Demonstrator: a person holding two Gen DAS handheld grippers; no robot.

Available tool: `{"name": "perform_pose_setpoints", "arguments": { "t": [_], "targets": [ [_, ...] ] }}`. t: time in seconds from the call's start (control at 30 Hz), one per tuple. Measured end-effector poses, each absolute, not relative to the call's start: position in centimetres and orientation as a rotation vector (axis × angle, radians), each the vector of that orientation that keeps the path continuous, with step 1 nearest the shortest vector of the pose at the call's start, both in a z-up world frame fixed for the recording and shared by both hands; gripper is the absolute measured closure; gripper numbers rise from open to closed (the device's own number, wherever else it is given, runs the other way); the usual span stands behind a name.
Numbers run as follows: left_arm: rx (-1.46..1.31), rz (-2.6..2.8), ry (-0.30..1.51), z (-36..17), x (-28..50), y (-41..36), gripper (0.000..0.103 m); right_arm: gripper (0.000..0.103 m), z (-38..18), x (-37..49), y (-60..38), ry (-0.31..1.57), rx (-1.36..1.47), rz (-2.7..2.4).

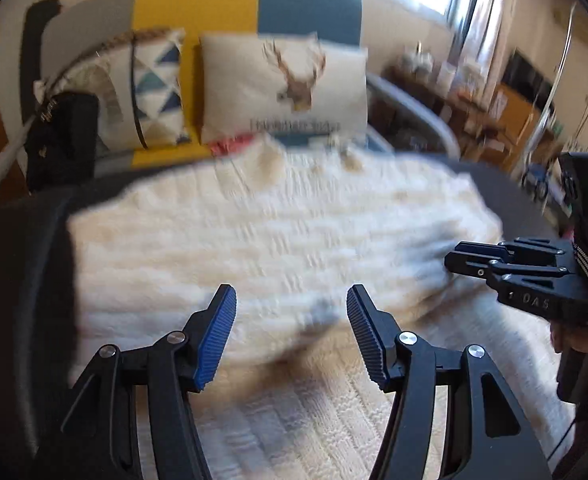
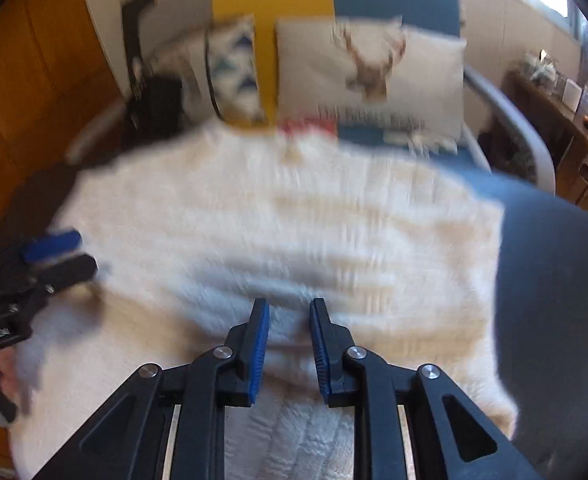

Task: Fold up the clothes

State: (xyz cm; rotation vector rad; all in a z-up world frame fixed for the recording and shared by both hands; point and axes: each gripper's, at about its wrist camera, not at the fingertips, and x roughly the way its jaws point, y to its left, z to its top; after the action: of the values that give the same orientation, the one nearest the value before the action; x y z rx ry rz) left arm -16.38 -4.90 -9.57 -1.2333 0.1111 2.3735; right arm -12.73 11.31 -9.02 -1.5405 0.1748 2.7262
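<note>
A: Item, white knit sweater (image 1: 277, 240): spread across the dark seat (image 2: 554, 280), reaching its left edge.

B: My jaws?

A: Left gripper (image 1: 291, 332) released, empty. Right gripper (image 2: 289, 346) narrowed, apparently empty. Hazard: closing now may pinch several layers, dragging the fold crooked.

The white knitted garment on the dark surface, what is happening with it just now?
A person is folding clothes with a handheld gripper in each hand. A cream knitted sweater lies spread on a dark padded surface, in front of a sofa with a deer cushion. The left gripper is open above the near part of the sweater, nothing between its fingers. The right gripper has its fingers close together with a small gap, over the near edge. The blur hides whether it pinches any fabric.
</note>
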Motion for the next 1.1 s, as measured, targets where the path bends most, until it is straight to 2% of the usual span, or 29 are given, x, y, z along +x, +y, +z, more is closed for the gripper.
{"name": "perform_pose_setpoints", "arguments": {
  "t": [0.03,0.13,0.23,0.3,0.4,0.47,0.57,0.73,0.8,0.9,0.97,1.1],
  "targets": [
    [-1.241,2.372,0.110,-10.6,-16.4,-5.0,0.042,0.083,-9.0,-12.1,11.1,0.151,-1.465,2.765],
    [-1.142,2.402,0.136,-10.0,-15.1,-5.3,0.042,0.083,-8.8,-11.1,11.3,0.150,-1.467,2.795],
    [-1.096,2.401,0.068,-8.3,-15.3,-5.6,0.042,0.084,-6.9,-11.2,14.3,0.395,-1.385,2.795],
    [-1.069,2.409,0.052,-7.5,-15.9,-5.3,0.042,0.083,-5.6,-11.8,15.8,0.330,-1.257,2.741],
    [-1.145,2.403,0.084,-8.6,-17.5,-4.6,0.042,0.083,-7.5,-13.8,18.5,0.447,-1.334,2.653],
    [-1.235,2.381,0.102,-10.2,-18.6,-4.5,0.042,0.085,-9.1,-14.0,19.5,0.460,-1.354,2.629],
    [-1.142,2.368,0.013,-8.7,-17.9,-5.7,0.042,0.083,-7.7,-13.6,19.6,0.517,-1.332,2.652],
    [-1.059,2.465,-0.003,-6.5,-20.7,-7.3,0.042,0.082,-4.5,-15.9,17.0,0.425,-1.285,2.785],
    [-1.107,2.522,-0.026,-7.3,-22.9,-8.7,0.042,0.082,-5.3,-17.6,15.6,0.361,-1.339,2.798],
    [-1.307,2.602,0.029,-10.4,-26.4,-10.6,0.041,0.082,-8.6,-19.3,14.1,0.249,-1.513,2.720],
    [-1.279,2.609,0.008,-10.7,-26.7,-11.4,0.041,0.082,-8.5,-19.2,13.4,0.172,-1.455,2.733],
    [-1.228,2.588,-0.050,-8.6,-26.7,-11.2,0.041,0.082,-5.4,-19.5,11.9,0.196,-1.362,2.839]
  ]
}}
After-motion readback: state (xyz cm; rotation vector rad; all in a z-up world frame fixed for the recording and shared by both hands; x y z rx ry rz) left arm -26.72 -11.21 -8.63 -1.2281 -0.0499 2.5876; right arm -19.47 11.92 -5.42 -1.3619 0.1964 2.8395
